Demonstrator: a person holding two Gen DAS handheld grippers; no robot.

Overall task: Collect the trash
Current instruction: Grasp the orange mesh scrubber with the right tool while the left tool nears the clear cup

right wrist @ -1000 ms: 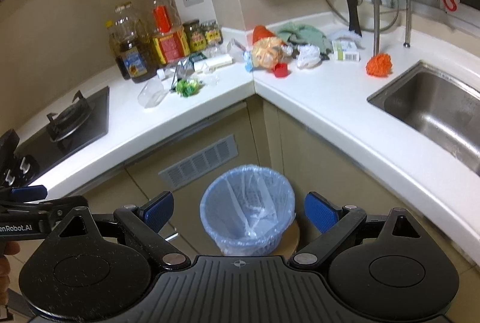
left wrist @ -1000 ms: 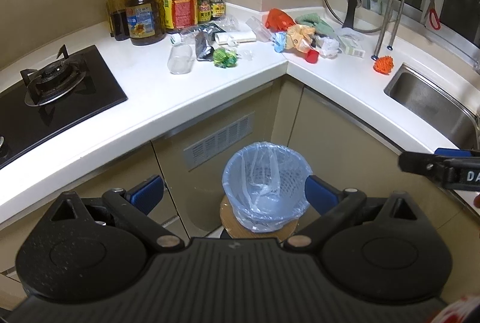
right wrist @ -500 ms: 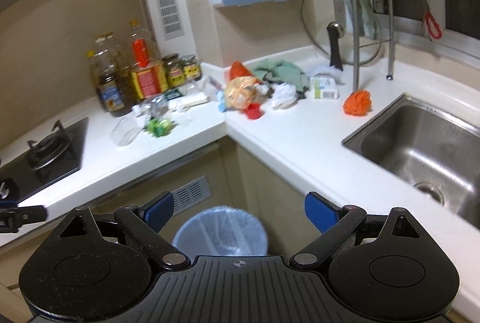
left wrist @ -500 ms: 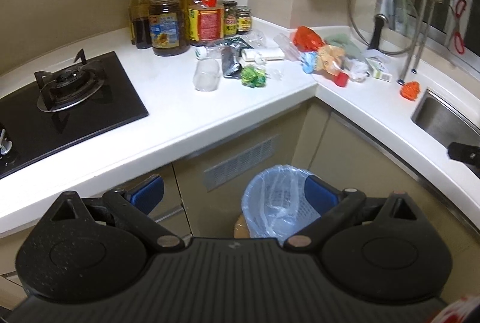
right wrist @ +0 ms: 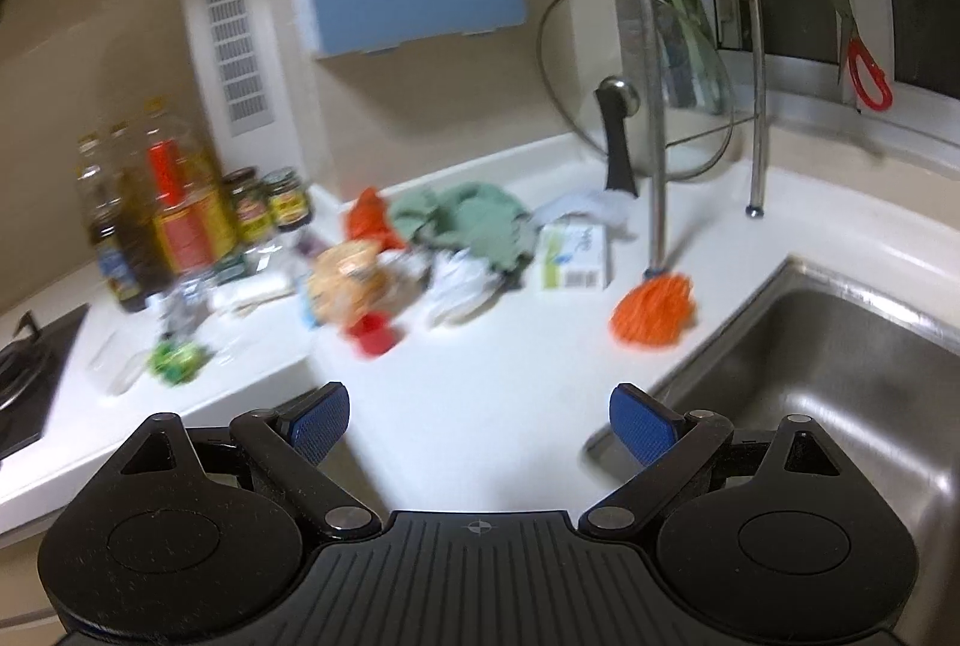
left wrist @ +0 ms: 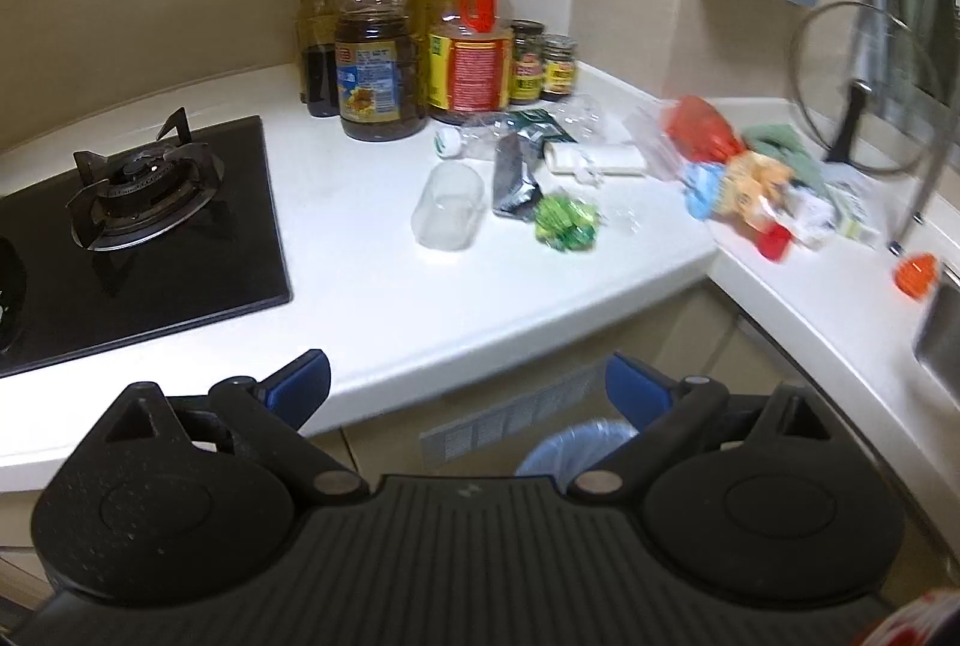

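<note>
Trash lies in the corner of the white counter [left wrist: 480, 298]: a clear plastic cup [left wrist: 447, 205] on its side, a dark foil wrapper [left wrist: 510, 175], a green wrapper [left wrist: 567, 220], a white tube [left wrist: 594, 158], an orange bag [left wrist: 699, 129] and a red cap [left wrist: 774, 242]. The right wrist view shows the red cap [right wrist: 372, 334], a crumpled white paper [right wrist: 462, 283], a small carton [right wrist: 573, 256] and an orange scrubber [right wrist: 654, 310]. The bin with a blue liner [left wrist: 576, 451] stands below the counter. My left gripper [left wrist: 468, 385] and right gripper [right wrist: 480, 421] are open and empty, short of the trash.
A black gas hob [left wrist: 138, 238] is at the left. Oil bottles [left wrist: 375, 45] and jars [left wrist: 543, 66] stand against the wall. A steel sink [right wrist: 840, 394] is at the right, with a glass lid [right wrist: 636, 87] and a dish rack leg [right wrist: 657, 202] behind it.
Both grippers have risen from in front of the bin to counter height and moved toward the corner trash. Both stay open.
</note>
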